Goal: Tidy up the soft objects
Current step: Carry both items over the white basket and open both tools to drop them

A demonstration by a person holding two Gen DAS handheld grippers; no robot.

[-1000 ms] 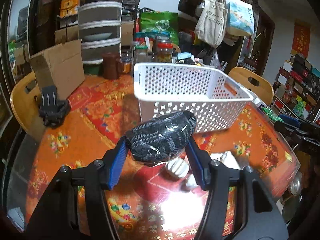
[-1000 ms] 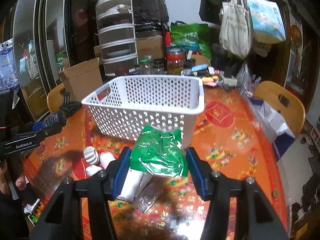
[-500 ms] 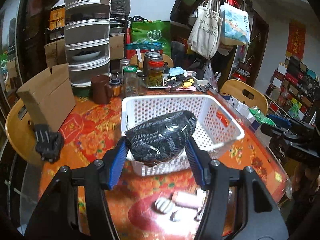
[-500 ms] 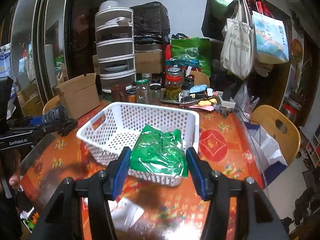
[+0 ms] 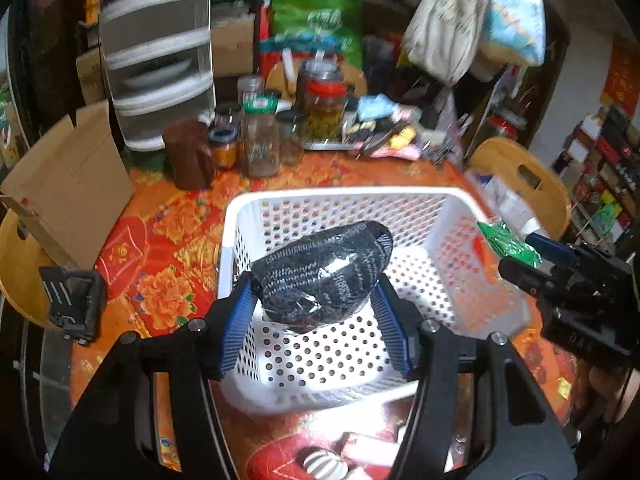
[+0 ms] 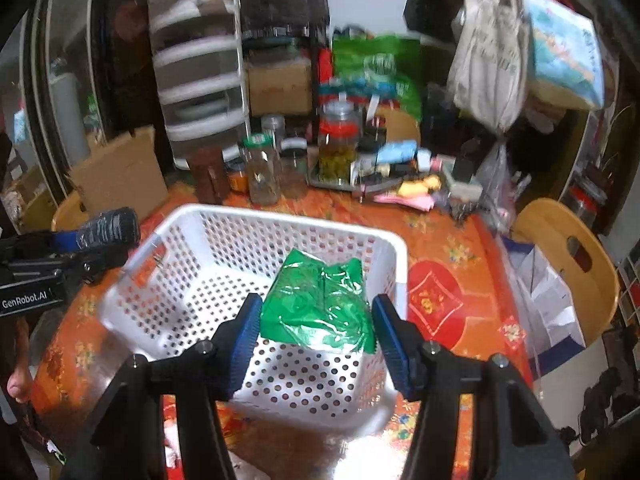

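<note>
Item one: left gripper [image 5: 316, 312], its blue-padded fingers [image 5: 240, 320] clamping a dark knitted soft bundle in clear wrap [image 5: 324, 276], now hanging over the inside of the white perforated basket [image 5: 456, 196]; a second ago the same bundle was being carried low in front of the basket's near wall, with the bench surface beneath it. Item two: right gripper [image 6: 316, 316], fingers [image 6: 390, 332] clamping a green soft packet in glossy wrap [image 6: 320, 304], likewise hanging above the basket's interior near its right-hand wall, whereas a second ago it was sitting short of the basket. The basket's floor is showing bare beneath both loads. Item three: bench [image 5: 168, 220] with red and orange floral cover, bearing the basket, a row of glass jars [image 5: 262, 136] behind it and a cardboard box [image 5: 68, 184] at left. Item four: white striped soft items [image 5: 324, 464], lying on the bench at the near edge of the left view, previously showing just under the bundle. Background is showing motion blur.
</note>
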